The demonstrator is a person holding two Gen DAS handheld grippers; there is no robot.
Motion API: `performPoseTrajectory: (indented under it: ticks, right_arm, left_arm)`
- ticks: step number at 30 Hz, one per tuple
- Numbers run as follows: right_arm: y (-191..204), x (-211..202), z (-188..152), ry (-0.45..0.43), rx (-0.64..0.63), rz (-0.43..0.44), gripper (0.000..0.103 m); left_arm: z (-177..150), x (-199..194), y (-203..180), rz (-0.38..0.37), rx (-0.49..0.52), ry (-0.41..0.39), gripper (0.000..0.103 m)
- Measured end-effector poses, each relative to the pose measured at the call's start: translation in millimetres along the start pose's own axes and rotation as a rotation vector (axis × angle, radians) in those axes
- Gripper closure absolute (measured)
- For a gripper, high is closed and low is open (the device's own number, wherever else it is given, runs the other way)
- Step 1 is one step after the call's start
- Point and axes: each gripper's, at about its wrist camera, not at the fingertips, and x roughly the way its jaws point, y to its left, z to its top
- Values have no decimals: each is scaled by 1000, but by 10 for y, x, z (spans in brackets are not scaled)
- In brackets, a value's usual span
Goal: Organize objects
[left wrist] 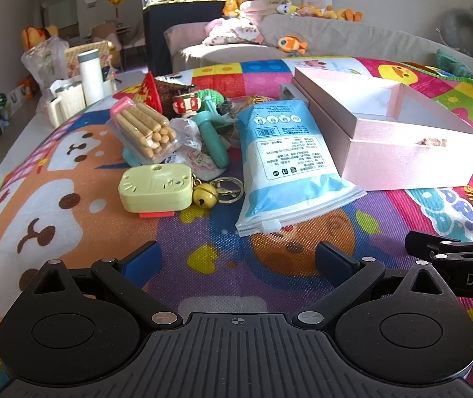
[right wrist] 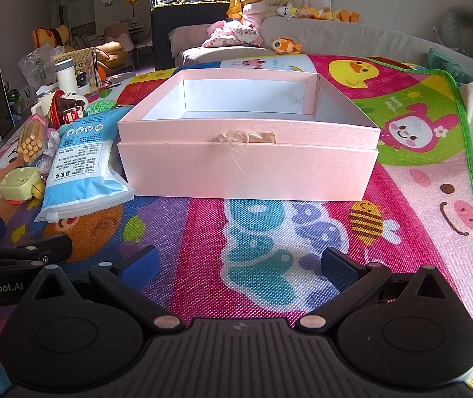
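Pink box (right wrist: 248, 165) sat on the bright cartoon play mat (right wrist: 418, 219), open at the top, with nothing visible inside it, and with a scrap of frayed string stuck to its front wall. Its left side touched a blue-and-white pouch (left wrist: 289, 162) that lay flat on the mat with its zip end toward the near edge. Left of the pouch was a heap of small things: a pale yellow toy case (left wrist: 155, 188) with a gold bell (left wrist: 204, 195) and a key ring (left wrist: 229, 190) just beside it, a clear pack of biscuit sticks (left wrist: 145, 129) leaning on a teal plastic toy (left wrist: 210, 139), a small red-and-white figure (left wrist: 187, 104), and a red paper wrapper (left wrist: 150, 93) behind them. Toward the mat's far left edge stood a white bottle (left wrist: 91, 76) and a white mug (left wrist: 70, 101).

The left gripper (left wrist: 238, 258) hovered low over the mat near its front edge, its blue-padded fingers (left wrist: 143, 258) spread wide apart and holding nothing, aimed at the pouch and the heap. The right gripper (right wrist: 240, 263) hung just beside it, aimed straight at the box's front wall, its fingers (right wrist: 339, 265) also spread wide and empty. Each gripper's black frame showed at the edge of the other's view. Beyond the mat lay a grey sofa (right wrist: 352, 38) strewn with soft toys.
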Motion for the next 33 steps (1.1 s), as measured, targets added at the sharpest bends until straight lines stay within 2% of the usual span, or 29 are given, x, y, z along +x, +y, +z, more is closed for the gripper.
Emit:
performPoseTrajectory:
  ticks: [9,13,16,20,22,24,28,30,31,33]
  right_arm:
    - [-33,16,1,6,-9,20,0]
    - [-123,-44,3,38,-51,79,0]
    - [-161,-131,-57,47,-78,102,0]
    - [-151,-141,-59,50,-86,98,0]
    - [-153,-144,-60,51,-86,97,0]
    - [-168,-145,-59,54,-88,104,0]
    - [-169,-144,-52,57,-93,106,0]
    - [-166,-142,-50,58,-93,105,0]
    - [-164,-140,-47,58,-94,104,0]
    - [-161,-138,-46,61,-94,103,0]
  left_arm:
    - [8,9,18,-1,1,0,1]
    - [34,-60,117,-58,-15,2,3]
    - [188,-223,215,-105,-77,-93,3]
    - [503,-160,164,-131,-71,-182,3]
    - [605,12,69,-111,2,-155,3]
    - [647,222,-13,-95,44,-89,3]
    - [633,537,-82,-139,11,1,16]
    - [611,607,-112,-142,8,8,23]
    - [590,656,-124,-144,10,18,35]
    - [578,626,-94,-144,14,5,42]
